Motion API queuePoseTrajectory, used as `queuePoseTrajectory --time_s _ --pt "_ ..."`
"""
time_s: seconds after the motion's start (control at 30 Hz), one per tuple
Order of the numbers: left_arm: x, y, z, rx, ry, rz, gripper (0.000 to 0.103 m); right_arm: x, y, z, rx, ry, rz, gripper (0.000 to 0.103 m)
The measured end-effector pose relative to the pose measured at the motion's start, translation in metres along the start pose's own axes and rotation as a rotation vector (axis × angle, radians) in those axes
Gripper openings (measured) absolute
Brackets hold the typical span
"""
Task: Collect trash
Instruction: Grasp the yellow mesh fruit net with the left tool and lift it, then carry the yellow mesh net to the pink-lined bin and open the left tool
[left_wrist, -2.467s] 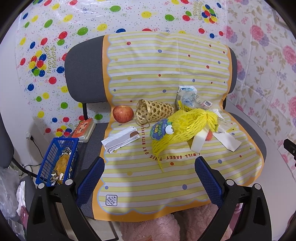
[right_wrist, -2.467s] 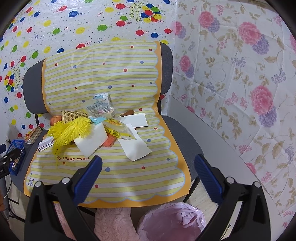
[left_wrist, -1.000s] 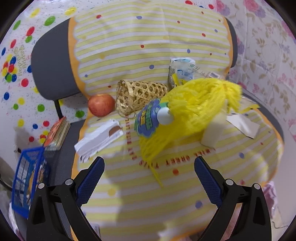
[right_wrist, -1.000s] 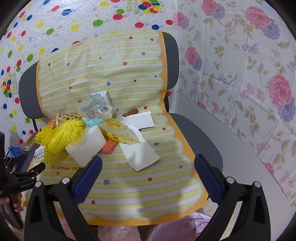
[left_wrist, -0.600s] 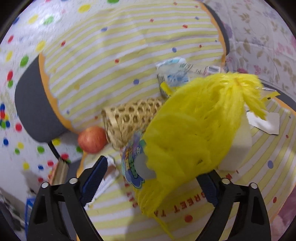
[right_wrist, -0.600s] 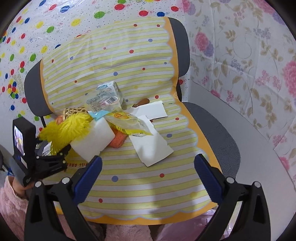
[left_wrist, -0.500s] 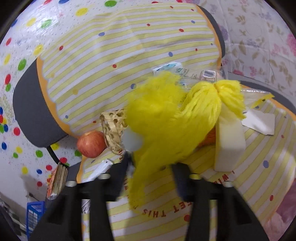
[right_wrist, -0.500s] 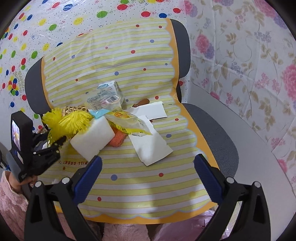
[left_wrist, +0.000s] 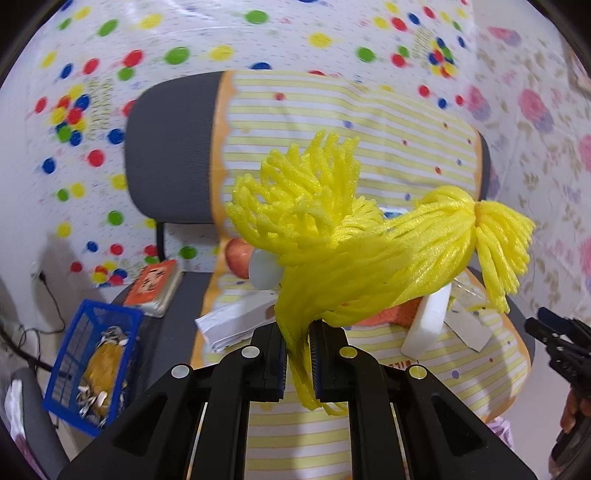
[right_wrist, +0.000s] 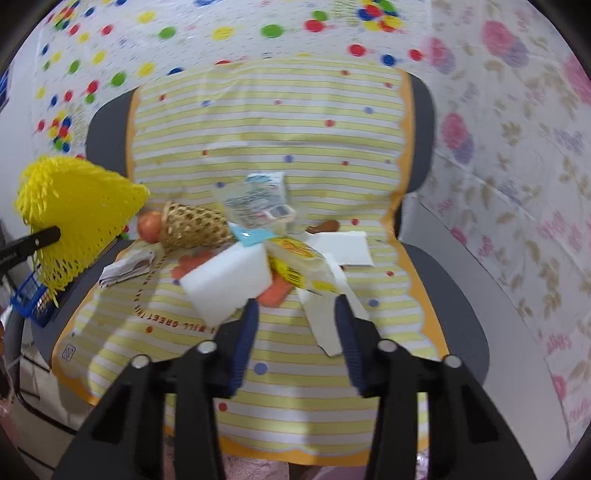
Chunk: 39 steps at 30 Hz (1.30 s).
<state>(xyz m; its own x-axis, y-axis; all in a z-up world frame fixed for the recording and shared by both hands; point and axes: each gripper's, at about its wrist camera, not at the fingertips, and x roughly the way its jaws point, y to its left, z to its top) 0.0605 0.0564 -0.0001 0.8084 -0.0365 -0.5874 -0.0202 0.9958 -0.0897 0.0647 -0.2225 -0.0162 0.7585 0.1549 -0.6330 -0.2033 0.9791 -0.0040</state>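
My left gripper (left_wrist: 297, 332) is closing, its pads pinching the tail of a yellow foam fruit net (left_wrist: 369, 251), which hangs lifted above the chair's striped mat (left_wrist: 295, 435). The right wrist view shows that net (right_wrist: 74, 214) raised at the far left. My right gripper (right_wrist: 295, 306) hovers low over the trash pile with its jaws closing. The edge of a white paper scrap (right_wrist: 321, 314) and an orange peel (right_wrist: 273, 291) lie between its fingers, not pressed. A white foam block (right_wrist: 225, 280) and a yellow snack wrapper (right_wrist: 295, 258) lie just beyond.
A wicker basket (right_wrist: 192, 229), an apple (right_wrist: 149, 225), a crumpled carton pack (right_wrist: 262, 195) and a folded wrapper (right_wrist: 125, 267) lie on the mat. A blue basket (left_wrist: 92, 362) holding scraps stands at the left beside an orange book (left_wrist: 155, 280).
My left gripper has shut on the yellow net and lifted it off the pile. My right gripper has come closer to the pile and its jaws have narrowed.
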Motion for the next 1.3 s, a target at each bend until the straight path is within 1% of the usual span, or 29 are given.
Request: queuePoseTrajectory --time_s 0.07,0.13,0.23,0.33,0.43,0.6,0.7,0.73,0.83,0.87,0.93,0.97,1.03,1.07,1.1,1.13,1.17,1.2,1.23,1.3 --pt "0.001 0.004 0.0 -0.012 0.0 0.008 0.011 0.008 0.012 0.009 -0.038 0.002 0.024 0.033" --pt "0.004 0.011 0.001 -0.027 0.007 0.01 0.011 0.019 0.024 0.02 -0.085 0.002 0.056 0.032" --pt "0.012 0.018 0.003 -0.046 0.021 0.009 0.011 0.038 0.036 0.036 -0.132 -0.001 0.063 0.032" --pt "0.023 0.021 0.004 -0.057 0.034 0.011 0.011 0.067 0.049 0.054 -0.187 0.02 0.066 0.034" --pt "0.039 0.025 0.006 -0.07 0.049 0.017 0.011 0.091 0.063 0.065 -0.245 0.031 0.049 0.039" --pt "0.061 0.028 0.005 -0.09 0.072 0.02 0.011 0.129 0.084 0.078 -0.329 0.053 0.019 0.039" --pt "0.068 0.029 0.003 -0.093 0.085 0.015 0.011 0.15 0.095 0.081 -0.394 0.075 -0.027 0.039" --pt "0.07 0.029 0.002 -0.094 0.089 0.014 0.011 0.154 0.096 0.082 -0.404 0.08 -0.038 0.038" --pt "0.071 0.031 0.0 -0.097 0.096 0.016 0.011 0.16 0.095 0.087 -0.431 0.087 -0.066 0.019" --pt "0.07 0.032 0.0 -0.099 0.096 0.017 0.011 0.157 0.092 0.09 -0.428 0.083 -0.065 0.013" --pt "0.065 0.033 0.0 -0.098 0.09 0.018 0.011 0.145 0.085 0.096 -0.402 0.054 -0.058 0.008" --pt "0.06 0.033 0.0 -0.097 0.082 0.017 0.011 0.132 0.078 0.1 -0.375 0.026 -0.048 0.007" --pt "0.053 0.03 0.0 -0.092 0.072 0.009 0.011 0.101 0.06 0.108 -0.277 -0.038 -0.012 0.006" --pt "0.045 0.027 -0.001 -0.083 0.063 -0.004 0.011 0.087 0.049 0.109 -0.211 -0.063 0.014 0.006" --pt "0.039 0.022 -0.002 -0.074 0.056 -0.018 0.011 0.068 0.033 0.109 -0.115 -0.086 0.059 0.006" --pt "0.035 0.018 -0.003 -0.066 0.053 -0.033 0.011 0.055 0.023 0.106 -0.052 -0.097 0.096 0.006" --pt "0.028 0.011 -0.006 -0.055 0.05 -0.065 0.011 0.038 0.01 0.099 0.014 -0.113 0.139 0.006" --pt "0.022 0.005 -0.009 -0.046 0.049 -0.094 0.011 0.025 0.004 0.093 0.046 -0.126 0.158 0.005" --pt "0.017 -0.002 -0.012 -0.036 0.047 -0.123 0.011 0.009 -0.002 0.082 0.071 -0.142 0.168 0.005" --pt "0.005 -0.024 -0.019 -0.002 0.044 -0.185 0.011 -0.015 -0.01 0.063 0.103 -0.165 0.162 0.005"
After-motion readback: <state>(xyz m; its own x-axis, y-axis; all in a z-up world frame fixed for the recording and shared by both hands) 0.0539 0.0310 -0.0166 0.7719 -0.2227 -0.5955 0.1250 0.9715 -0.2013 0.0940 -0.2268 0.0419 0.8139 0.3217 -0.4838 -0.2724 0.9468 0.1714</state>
